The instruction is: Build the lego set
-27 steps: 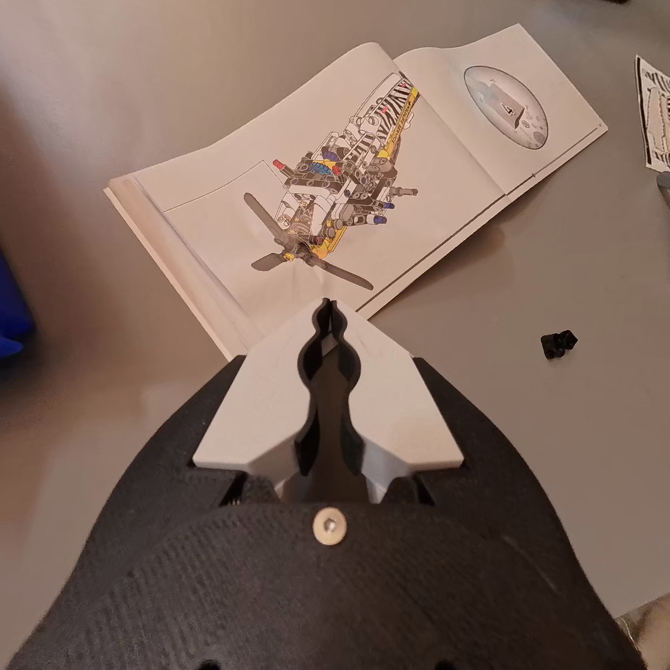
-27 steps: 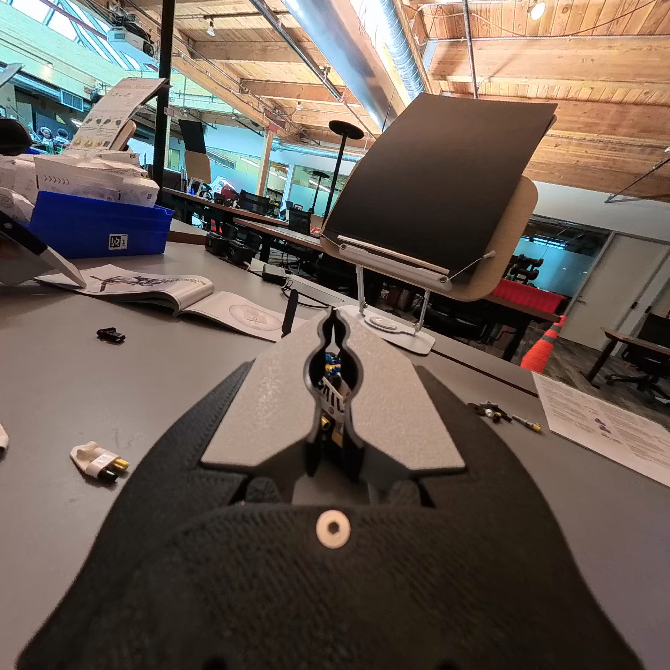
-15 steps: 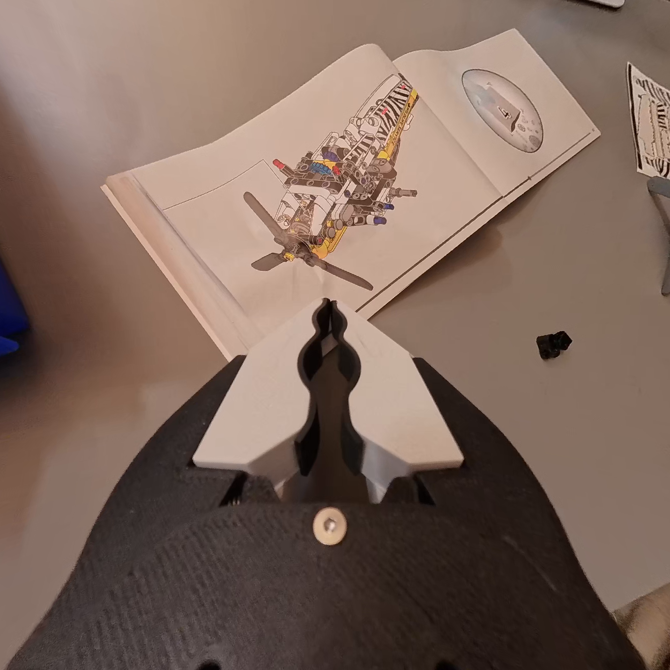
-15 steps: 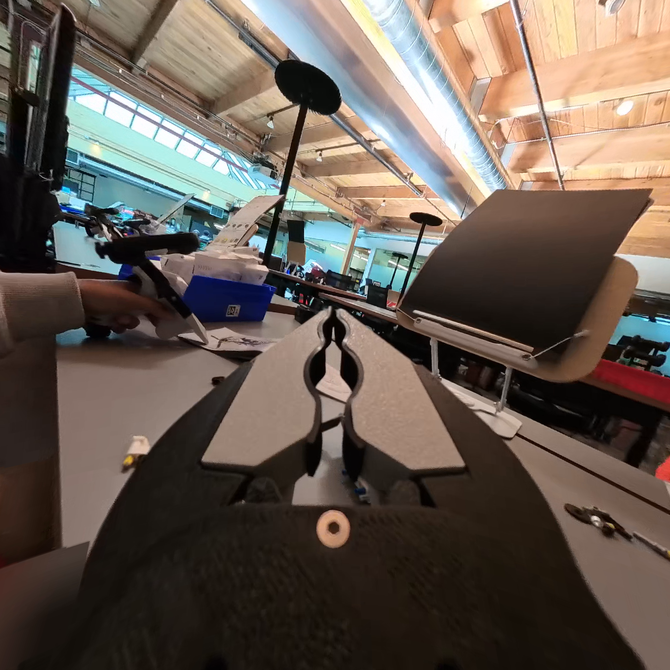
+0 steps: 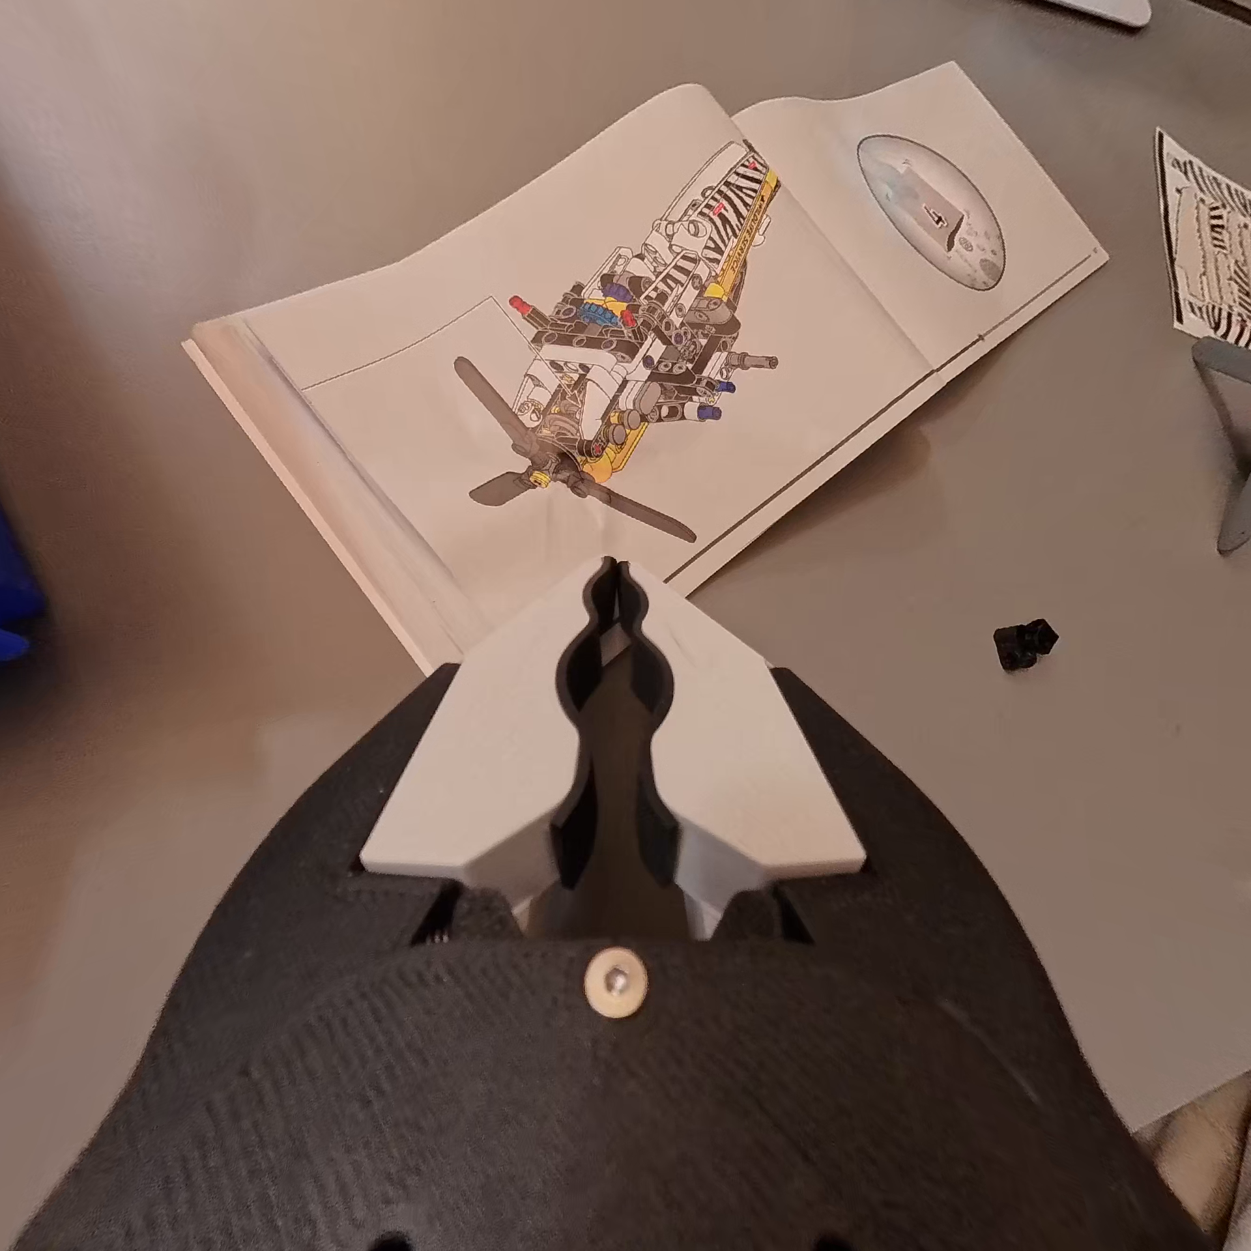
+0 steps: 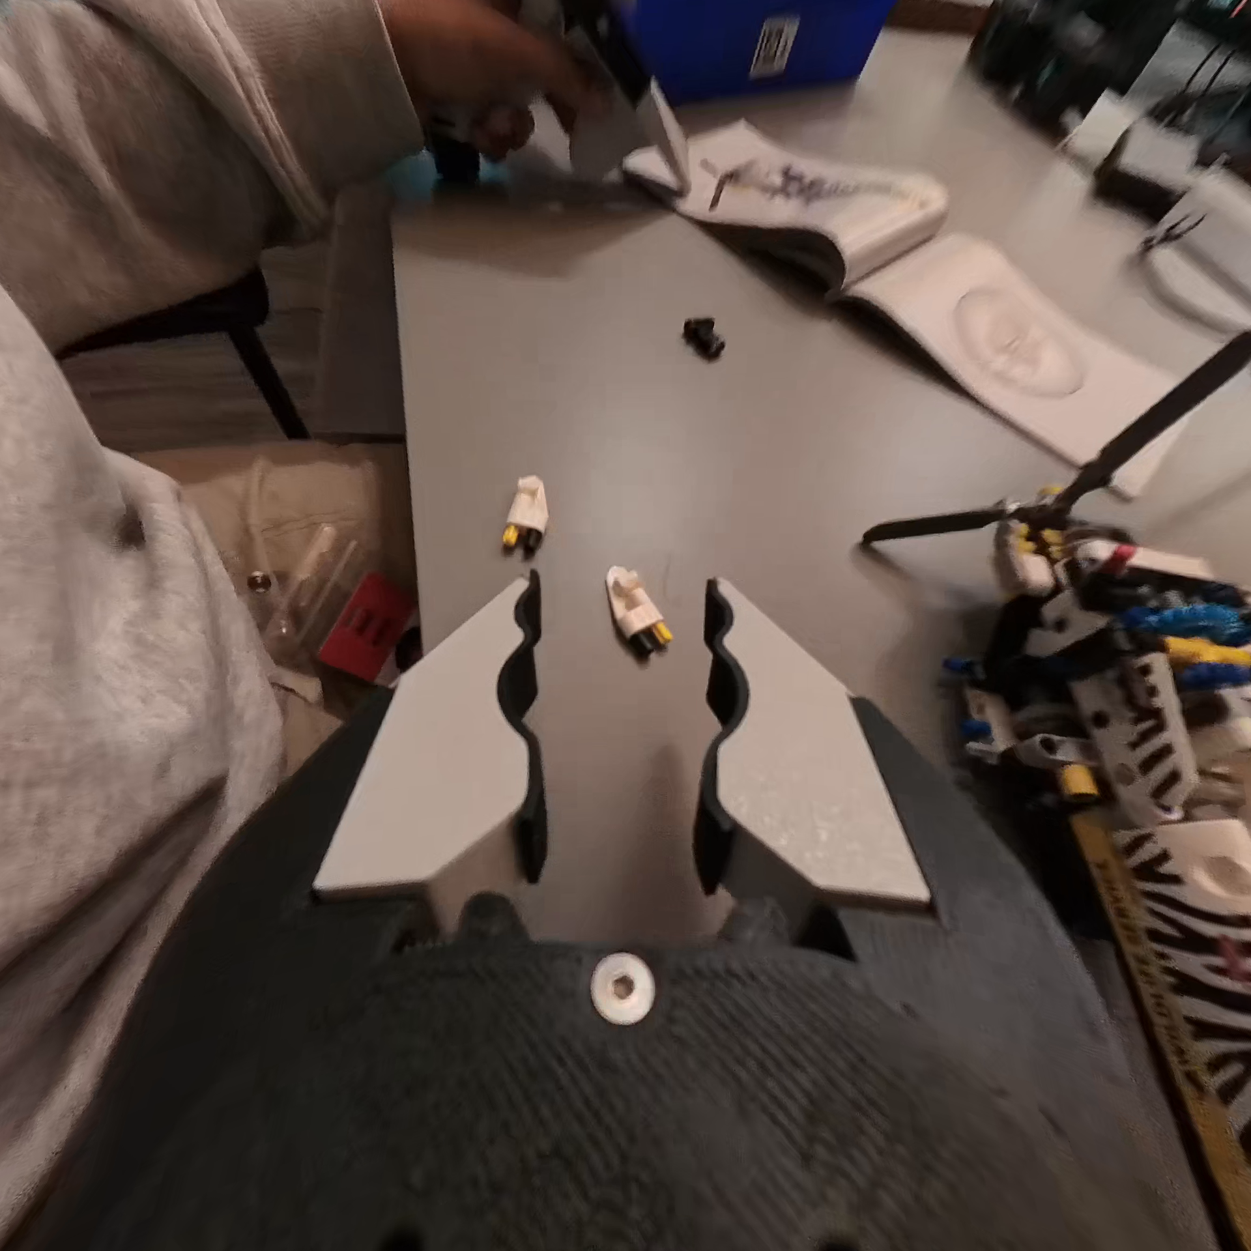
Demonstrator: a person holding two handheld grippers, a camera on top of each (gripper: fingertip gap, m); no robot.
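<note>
My right gripper (image 6: 617,596) is open and empty, held low over the grey table. A small white piece with black and yellow pins (image 6: 636,612) lies between its fingertips. A second like piece (image 6: 527,516) lies farther left. The part-built zebra-striped plane model (image 6: 1110,684) with a black propeller lies on the table at the right. My left gripper (image 5: 612,565) is shut and empty over the near edge of the open instruction booklet (image 5: 609,325). A small black piece (image 5: 1024,644) lies to its right and also shows in the right wrist view (image 6: 704,336).
A blue bin (image 6: 751,40) stands at the far side past the booklet (image 6: 880,223). A striped sticker sheet (image 5: 1205,237) lies at the far right. The person's sleeve (image 6: 135,169) and the table's left edge (image 6: 403,406) are at the left, with bags on the floor below. One gripper's finger ends stand about 35 centimeters off the other's.
My right gripper let go of the plane model, opened, and swung down to the left over the white pieces. The model now lies on the table. My left gripper barely moved.
</note>
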